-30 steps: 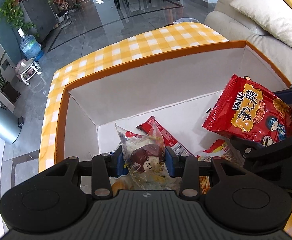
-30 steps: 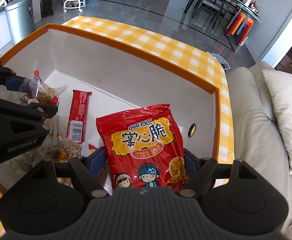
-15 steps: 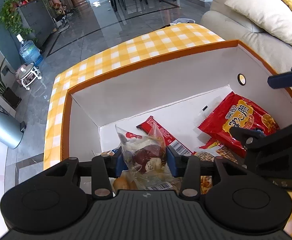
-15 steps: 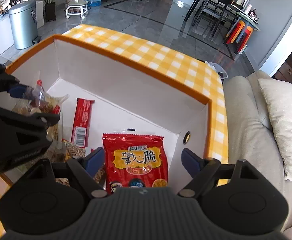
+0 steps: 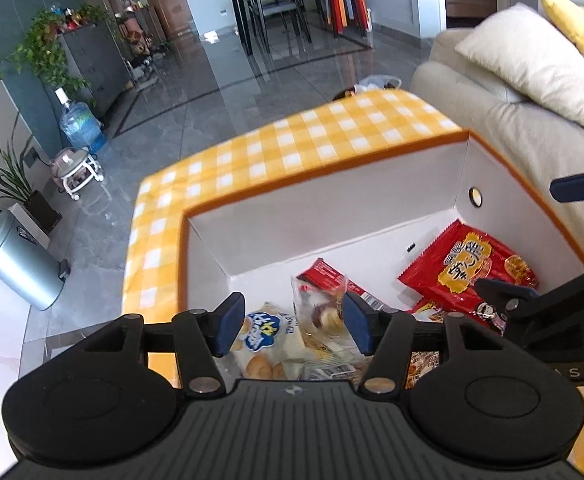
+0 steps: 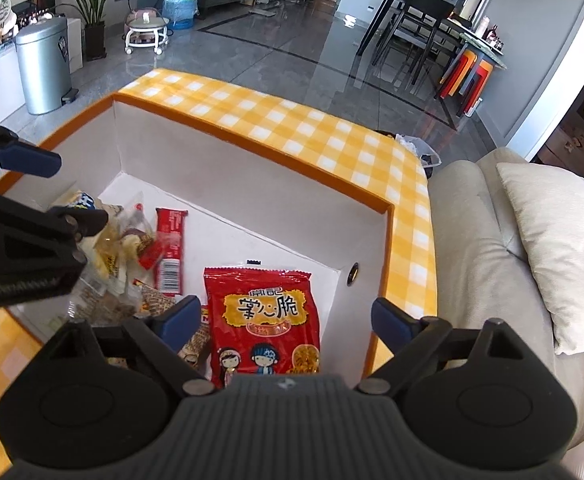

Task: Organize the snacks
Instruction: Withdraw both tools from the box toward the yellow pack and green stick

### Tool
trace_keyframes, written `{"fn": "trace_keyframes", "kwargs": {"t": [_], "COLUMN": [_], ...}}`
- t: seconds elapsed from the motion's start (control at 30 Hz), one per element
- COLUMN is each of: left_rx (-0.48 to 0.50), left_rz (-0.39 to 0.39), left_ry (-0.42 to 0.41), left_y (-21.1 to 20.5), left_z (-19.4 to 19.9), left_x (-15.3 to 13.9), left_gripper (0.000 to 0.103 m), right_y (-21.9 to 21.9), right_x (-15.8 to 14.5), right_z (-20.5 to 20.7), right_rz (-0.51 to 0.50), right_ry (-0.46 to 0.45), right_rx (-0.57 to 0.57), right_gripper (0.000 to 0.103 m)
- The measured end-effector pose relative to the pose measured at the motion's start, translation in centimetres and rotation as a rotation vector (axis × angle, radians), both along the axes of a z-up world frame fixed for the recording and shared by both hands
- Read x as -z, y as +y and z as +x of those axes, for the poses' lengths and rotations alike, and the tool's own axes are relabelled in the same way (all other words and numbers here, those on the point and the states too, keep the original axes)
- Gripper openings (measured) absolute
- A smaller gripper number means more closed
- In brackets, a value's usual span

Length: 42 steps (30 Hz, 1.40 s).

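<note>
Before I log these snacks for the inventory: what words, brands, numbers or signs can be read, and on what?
"掌心脆": yellow panel of the red snack bag; the smaller characters above it are too blurred to read.
Barcode, digits too small: long red bar packet.
Blue lettering, unreadable: biscuit bag.
Embossed brand, blurred: side of the left gripper, seen from the right wrist.
Faint letters, unclear: right gripper body, left wrist view.

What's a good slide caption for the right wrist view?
Open right claw above the red noodle snack bag lying in the orange-rimmed box.

Both jaws now apart: clear pastry bag (image 5: 323, 308) and red noodle packet (image 6: 266, 320) released into box (image 6: 228, 172).
</note>
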<state>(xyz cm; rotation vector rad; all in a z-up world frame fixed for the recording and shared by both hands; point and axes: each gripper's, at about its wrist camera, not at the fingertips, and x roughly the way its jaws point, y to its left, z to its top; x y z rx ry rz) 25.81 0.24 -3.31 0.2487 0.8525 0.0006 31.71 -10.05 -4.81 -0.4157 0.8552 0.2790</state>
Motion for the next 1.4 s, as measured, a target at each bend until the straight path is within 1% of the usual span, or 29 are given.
{"fn": "trace_keyframes", "kwargs": {"t": [0.23, 0.33, 0.43, 0.6, 0.67, 0.73, 0.83, 1.0, 1.17, 1.3, 1.4], "left_rx": [-0.016, -0.015, -0.024, -0.026, -0.030, -0.037, -0.057, -0.085, -0.109, -0.106, -0.089], "left_rz": [-0.025, -0.019, -0.019, -0.037, -0.035, -0.052, -0.098, -0.142, -0.182, -0.210, -0.221], "left_ry": [-0.050, -0.076, -0.106, -0.149, -0.158, -0.166, -0.169, -0.167, -0.130, -0.102, -0.092], "left_y": [0.1, 0.0, 0.0, -0.1, -0.2, -0.2, 0.0, 0.1, 0.4, 0.2, -0.3], "left_z": [-2.4, -3.7, -5.3, -8.0, -9.0, -10.3, -11.8, -14.1, -16.3, -17.3, -18.3], "left_x": [-2.2, -3.0, -3.7, -4.3, -4.3, -4.3, -4.2, -3.3, -1.4, -0.2, 0.5], "left_gripper": [0.067, 0.067, 0.067, 0.068, 0.068, 0.069, 0.069, 0.069, 0.069, 0.069, 0.069], "right_y": [-0.5, -0.6, -1.0, -1.9, -2.3, -2.8, -3.4, -4.5, -5.3, -6.2, -6.8], "right_x": [-2.1, -3.1, -4.1, -5.3, -5.6, -5.7, -5.6, -4.8, -3.5, -2.4, -1.7], "right_z": [-2.5, -4.1, -5.5, -8.8, -10.1, -11.4, -13.4, -16.7, -19.8, -21.1, -22.1], "right_rz": [0.051, 0.068, 0.108, 0.170, 0.192, 0.213, 0.234, 0.265, 0.258, 0.277, 0.283], "right_ry": [-0.027, -0.037, -0.045, -0.062, -0.068, -0.075, -0.094, -0.101, -0.111, -0.099, -0.113], "right_rx": [0.007, -0.001, -0.008, -0.004, 0.001, 0.013, 0.042, 0.079, 0.097, 0.120, 0.125], "right_gripper": [0.091, 0.092, 0.094, 0.094, 0.095, 0.095, 0.095, 0.095, 0.095, 0.095, 0.095]}}
